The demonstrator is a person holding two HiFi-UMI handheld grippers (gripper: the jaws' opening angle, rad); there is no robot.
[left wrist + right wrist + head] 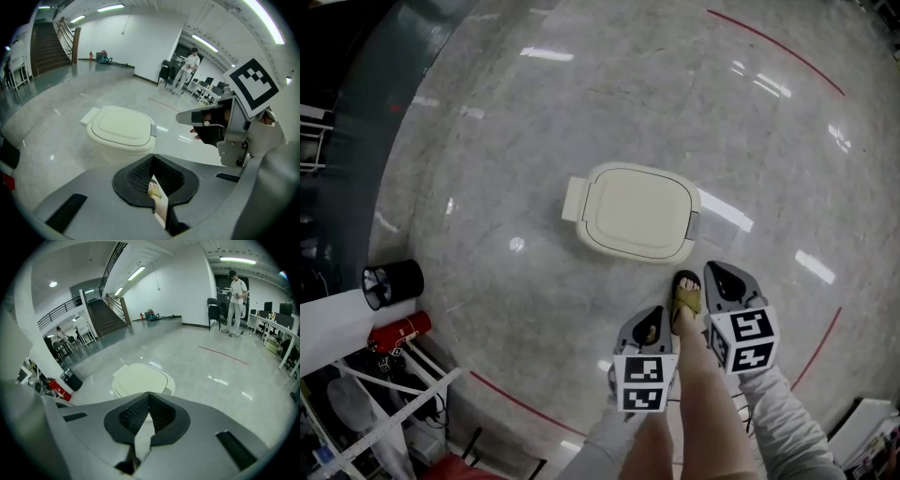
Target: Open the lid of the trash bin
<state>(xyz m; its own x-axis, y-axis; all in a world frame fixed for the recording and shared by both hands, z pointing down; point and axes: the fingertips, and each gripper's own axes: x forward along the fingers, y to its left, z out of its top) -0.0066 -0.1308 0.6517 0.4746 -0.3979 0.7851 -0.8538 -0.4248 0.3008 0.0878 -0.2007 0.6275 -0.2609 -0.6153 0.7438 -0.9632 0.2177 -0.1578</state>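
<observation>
The cream trash bin (637, 214) stands on the polished floor with its lid down flat and a grey tab at its right edge. It also shows in the left gripper view as the bin (123, 129), and in the right gripper view as the bin (140, 379). My left gripper (649, 316) hangs near the bin's near side, jaws shut on nothing. My right gripper (720, 272) hovers just off the bin's right corner, also shut and empty. A sandalled foot (685, 300) stands between the two grippers. Neither gripper touches the bin.
A black waste basket (392, 282) and a red fire extinguisher (398, 332) lie at the left beside a white frame (375, 412). A red line (778, 47) curves across the floor. A person (236, 301) stands far off by desks; stairs (105, 317) rise at the back.
</observation>
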